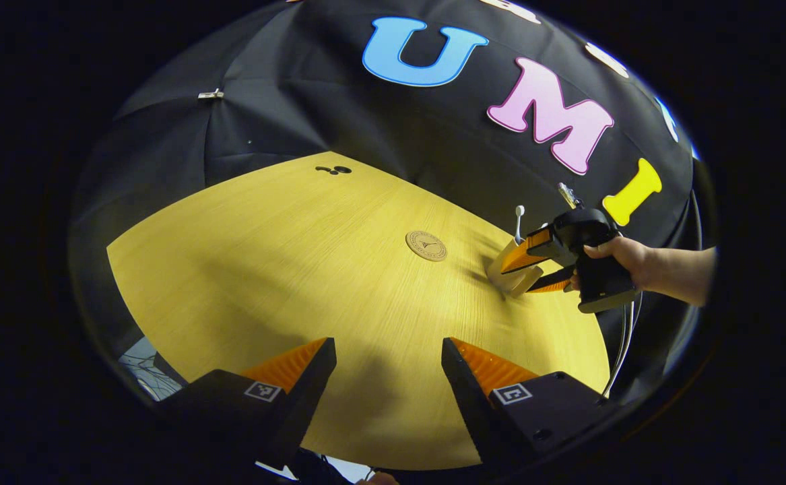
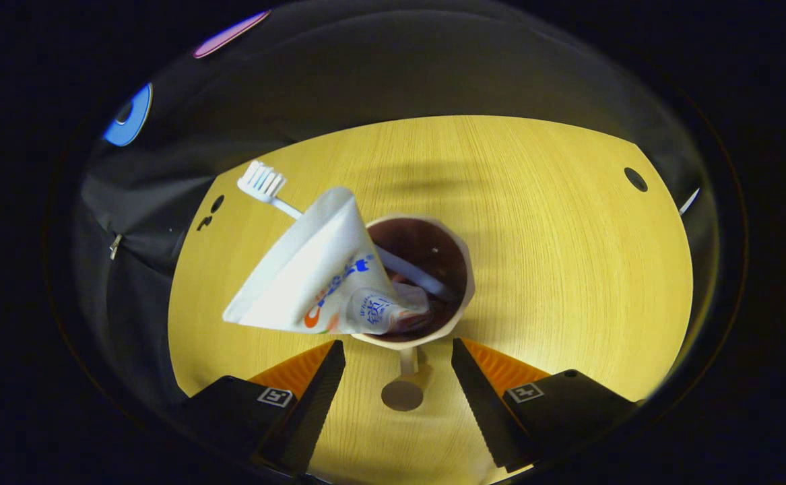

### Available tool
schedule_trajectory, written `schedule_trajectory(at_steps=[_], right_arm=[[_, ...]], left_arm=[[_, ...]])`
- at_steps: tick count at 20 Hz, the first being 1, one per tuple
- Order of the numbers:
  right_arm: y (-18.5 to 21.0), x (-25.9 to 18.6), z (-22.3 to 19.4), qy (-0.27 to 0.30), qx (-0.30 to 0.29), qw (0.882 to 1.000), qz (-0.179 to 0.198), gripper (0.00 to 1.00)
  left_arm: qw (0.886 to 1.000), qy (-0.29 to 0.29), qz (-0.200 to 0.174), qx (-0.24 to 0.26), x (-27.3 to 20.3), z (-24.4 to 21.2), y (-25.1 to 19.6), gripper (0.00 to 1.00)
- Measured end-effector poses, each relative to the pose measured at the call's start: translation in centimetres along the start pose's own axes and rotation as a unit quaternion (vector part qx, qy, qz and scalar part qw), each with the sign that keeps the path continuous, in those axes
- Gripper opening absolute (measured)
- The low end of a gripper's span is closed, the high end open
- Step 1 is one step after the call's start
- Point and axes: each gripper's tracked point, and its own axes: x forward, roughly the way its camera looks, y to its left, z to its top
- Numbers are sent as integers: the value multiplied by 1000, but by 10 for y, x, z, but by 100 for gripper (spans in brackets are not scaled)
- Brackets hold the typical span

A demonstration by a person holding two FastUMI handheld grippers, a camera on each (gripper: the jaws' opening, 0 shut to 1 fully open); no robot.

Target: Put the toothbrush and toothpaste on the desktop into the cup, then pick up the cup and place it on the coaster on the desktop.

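The cup (image 2: 426, 283) stands near the desk's (image 1: 285, 269) right edge, with the toothbrush (image 2: 265, 183) and toothpaste (image 2: 305, 276) inside. The right gripper (image 2: 398, 360) is wide open around its handle, not pressing. The left gripper (image 1: 388, 357) is wide open, empty. The coaster (image 1: 426, 245) lies just beside the cup.

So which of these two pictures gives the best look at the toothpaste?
The right gripper view: the toothpaste tube is close and large, leaning out of the cup. In the left gripper view, the cup is far off and the tube can't be told.
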Motion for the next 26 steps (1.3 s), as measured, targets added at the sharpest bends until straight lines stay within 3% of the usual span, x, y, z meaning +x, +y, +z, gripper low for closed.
schedule_trajectory(at_steps=[6, 7, 12, 13, 14, 16, 17, 22, 26], right_arm=[[-4, 7, 3, 8, -25, 999, -30, 92], [-2, 8, 1, 12, -22, 999, -29, 75], [-4, 8, -5, 27, -21, 999, -28, 55], [-6, 6, -5, 29, -22, 999, -31, 34], [-5, 5, -4, 30, -19, 999, -29, 39], [-4, 6, -5, 31, -23, 999, -28, 37], [-5, 7, -6, 33, -21, 999, -29, 42], [-10, 7, -4, 26, -64, 996, -58, 31], [-10, 4, -3, 17, -72, 995, -61, 26]], left_arm=[[1000, 0, 2, 5, -1, 13, 7, 98], [1000, 0, 1, 7, -2, 12, 7, 98], [1000, 9, -9, 19, -4, 9, -2, 98], [1000, 11, -12, 21, -4, 8, -5, 98], [1000, 12, -15, 24, -4, 7, -9, 98], [999, 15, -21, 32, -4, 5, -12, 98], [999, 17, -22, 36, -2, 3, -14, 98], [999, 18, -28, 37, 1, 6, -15, 98], [999, 17, -24, 31, 1, 8, -9, 98]])
